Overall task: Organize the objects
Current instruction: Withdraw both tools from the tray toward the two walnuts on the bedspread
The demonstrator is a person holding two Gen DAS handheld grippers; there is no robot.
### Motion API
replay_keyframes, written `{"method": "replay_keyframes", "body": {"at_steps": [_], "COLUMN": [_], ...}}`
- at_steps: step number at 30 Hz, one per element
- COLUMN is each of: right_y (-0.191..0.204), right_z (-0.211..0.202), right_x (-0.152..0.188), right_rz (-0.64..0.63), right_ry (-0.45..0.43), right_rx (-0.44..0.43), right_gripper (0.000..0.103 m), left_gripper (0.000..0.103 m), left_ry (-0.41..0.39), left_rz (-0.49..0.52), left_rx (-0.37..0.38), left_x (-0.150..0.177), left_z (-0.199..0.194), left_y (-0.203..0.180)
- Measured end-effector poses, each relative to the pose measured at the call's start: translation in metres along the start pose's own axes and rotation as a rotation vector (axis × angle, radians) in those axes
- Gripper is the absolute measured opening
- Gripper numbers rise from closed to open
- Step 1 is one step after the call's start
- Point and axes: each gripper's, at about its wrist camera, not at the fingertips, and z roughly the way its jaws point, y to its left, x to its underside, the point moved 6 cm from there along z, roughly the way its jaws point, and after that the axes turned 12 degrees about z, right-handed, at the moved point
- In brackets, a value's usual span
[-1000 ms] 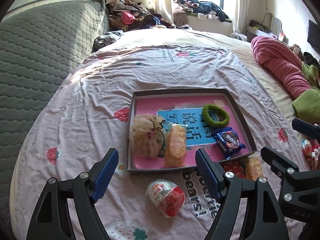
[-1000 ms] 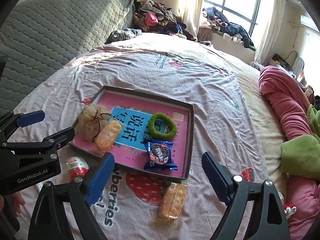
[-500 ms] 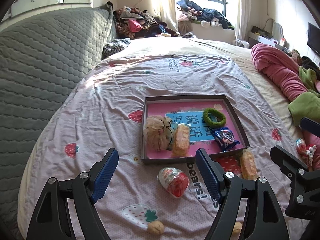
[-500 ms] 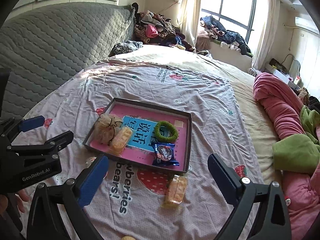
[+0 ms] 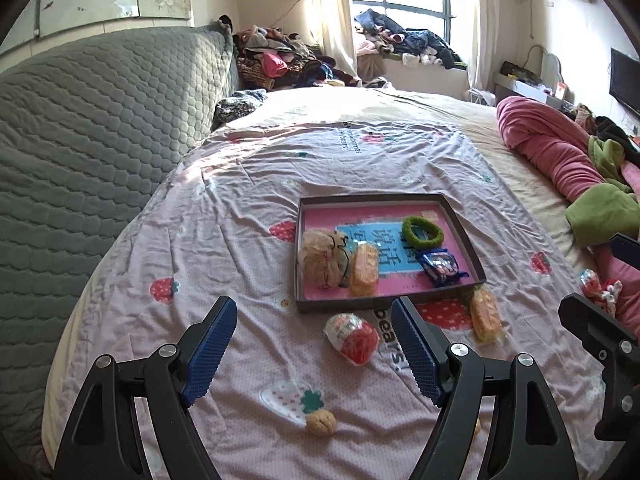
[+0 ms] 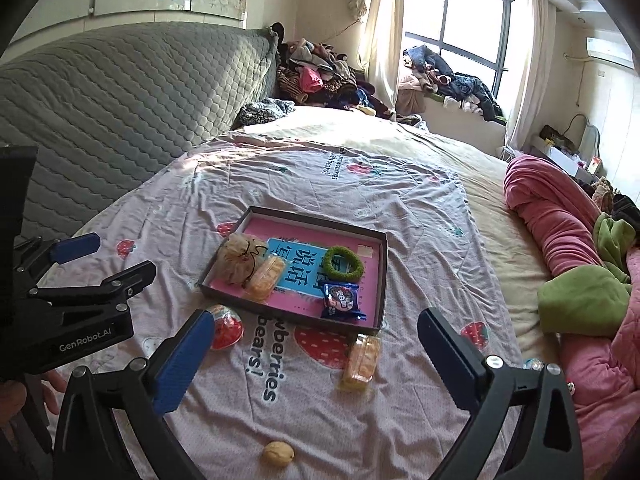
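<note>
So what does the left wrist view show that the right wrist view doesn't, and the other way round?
Only the left wrist view: a TV on the far right wall, and a red-and-white wrapped toy at the right edge.

Only the right wrist view: the person's hand behind the left gripper.

Both: the tray with its pouch, green ring and blue packet; outside it the egg, a yellow packet and a walnut. Both grippers are open and empty.

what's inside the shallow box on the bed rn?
Inside the box: a tan drawstring pouch, a wrapped yellow cake, a green fuzzy ring and a blue cookie packet. They cover part of the pink-and-blue printed sheet lining the bottom.
</note>
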Motion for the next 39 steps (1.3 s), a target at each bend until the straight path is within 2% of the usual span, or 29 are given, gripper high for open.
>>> {"method": "replay_keyframes", "body": {"at_steps": [8,16,30,39], "right_y": [-0.001,0.003,0.021,0.022], "right_z": [-0.024,-0.032,-0.02,-0.002], "right_x": [0.025,0.066,0.124,0.148], "right_rz": [0.013,0.019,0.018,0.02], "right_ry": [-0.016,-0.035,-0.026,-0.027], "right_rx": [0.009,0.012,0.008,0.002], "right_gripper": [0.102,0.102,0.102,0.102], "left_gripper": [0.081,0.081,0.081,0.081], "left_ry": [-0.013,-0.04,-0.008,0.007], "left_rz": [0.018,0.027,0.029,0.024], "left_rx": [0.008,0.043,0.073,0.1], "left_x": [0.027,0.062,0.129,0.152], "left_z": [-0.019,-0.023,0.004,0.026], "left_y": [-0.001,-0.008,-0.011,-0.021]}}
